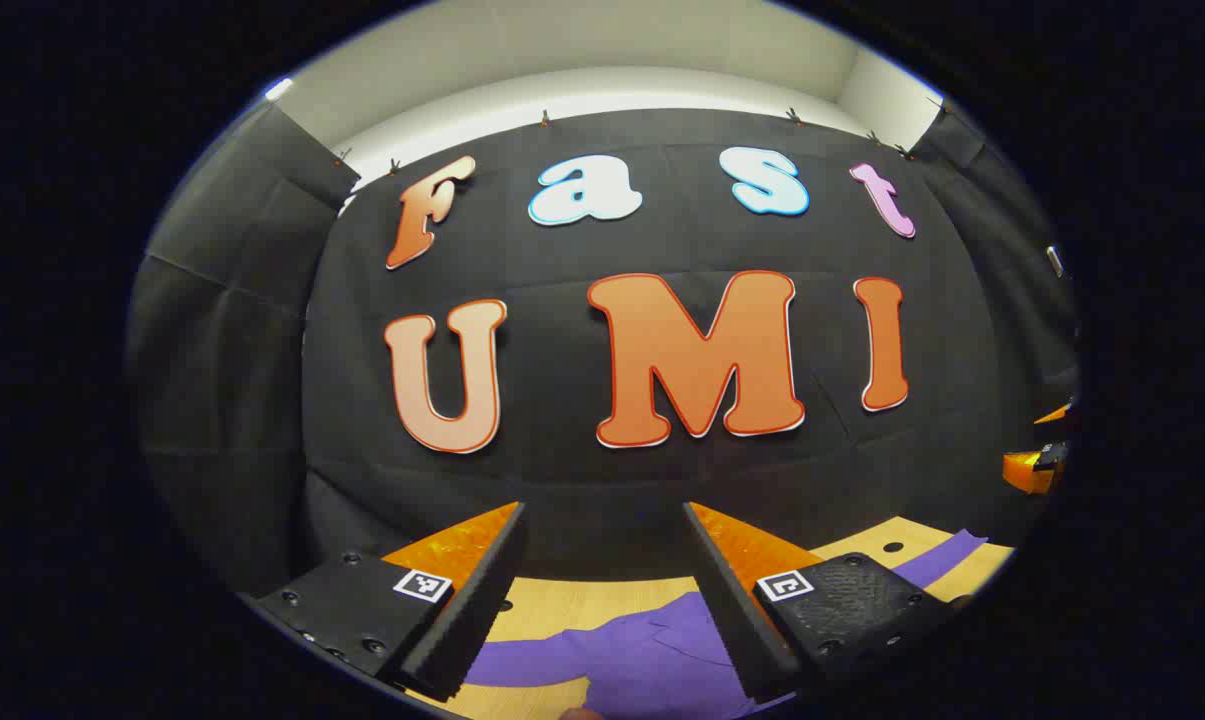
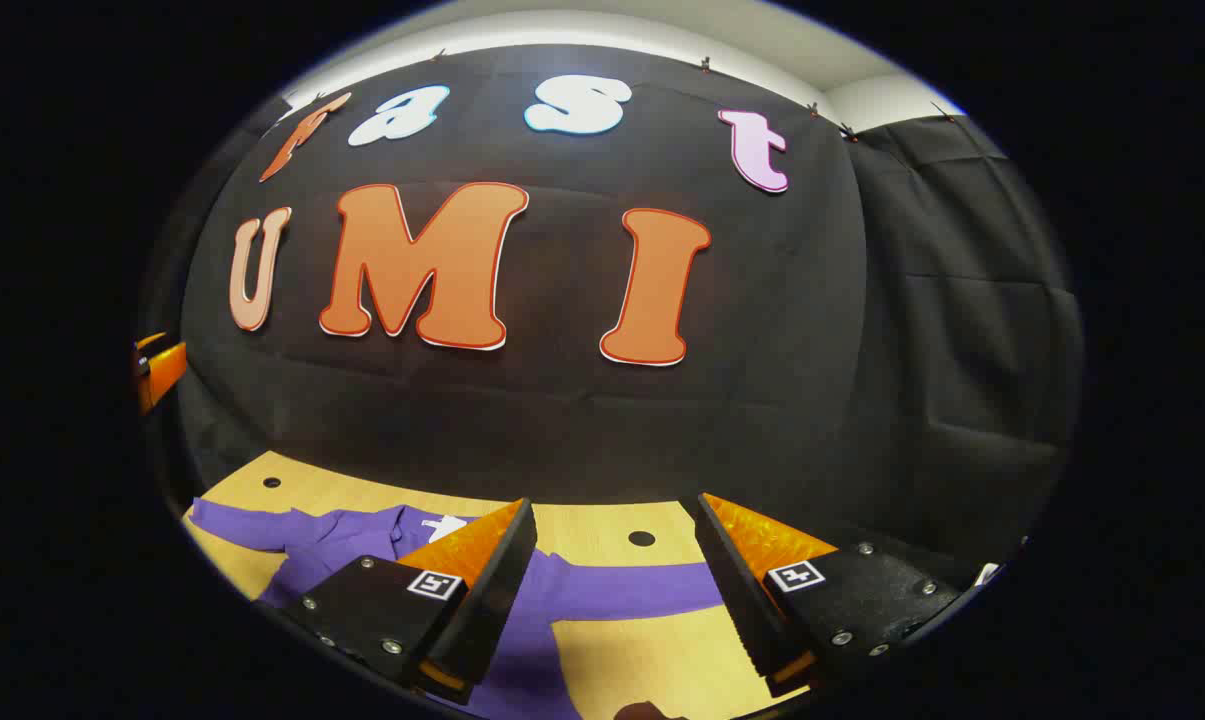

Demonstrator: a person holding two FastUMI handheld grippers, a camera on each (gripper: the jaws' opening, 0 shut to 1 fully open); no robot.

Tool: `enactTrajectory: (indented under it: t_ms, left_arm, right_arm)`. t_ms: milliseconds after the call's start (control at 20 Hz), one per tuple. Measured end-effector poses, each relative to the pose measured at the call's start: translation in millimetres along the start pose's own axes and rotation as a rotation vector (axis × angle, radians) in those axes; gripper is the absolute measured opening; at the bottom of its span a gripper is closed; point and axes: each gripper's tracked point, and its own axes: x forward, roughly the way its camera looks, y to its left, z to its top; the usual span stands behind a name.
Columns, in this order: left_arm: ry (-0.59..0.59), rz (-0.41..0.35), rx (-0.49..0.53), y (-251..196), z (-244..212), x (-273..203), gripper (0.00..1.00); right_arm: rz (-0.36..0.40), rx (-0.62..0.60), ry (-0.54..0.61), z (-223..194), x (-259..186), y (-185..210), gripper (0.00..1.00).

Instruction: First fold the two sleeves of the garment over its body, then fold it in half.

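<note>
A purple garment [image 2: 602,600] lay spread on the wooden table [image 2: 652,660] toward its back edge, sleeves stretched outward, while the left gripper [image 1: 602,600] and right gripper [image 2: 612,590] hovered above, jaws apart, seemingly poised to grasp.

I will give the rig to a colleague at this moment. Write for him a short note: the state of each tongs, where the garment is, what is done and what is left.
Left tongs: open, holding nothing, above the purple garment.
Right tongs: open, holding nothing, above the right sleeve.
Garment: lies flat on the wooden table, with the right sleeve stretched out sideways, away from the body.
Done: nothing visible yet; the sleeve is not folded.
Left: fold both sleeves over the body, then fold the garment in half.
</note>
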Motion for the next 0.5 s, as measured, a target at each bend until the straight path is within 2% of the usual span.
enactTrajectory:
  t_ms: [250, 500]
  left_arm:
    - [0.009, -0.037, -0.005, 7.7, -5.2, 11.7, 0.95]
    - [0.025, -0.042, -0.018, 16.1, -13.5, 12.9, 0.95]
  right_arm:
    - [-0.027, 0.002, -0.003, 6.6, -5.8, 24.0, 0.95]
    - [-0.034, 0.006, 0.000, 5.2, -10.1, 38.3, 0.95]
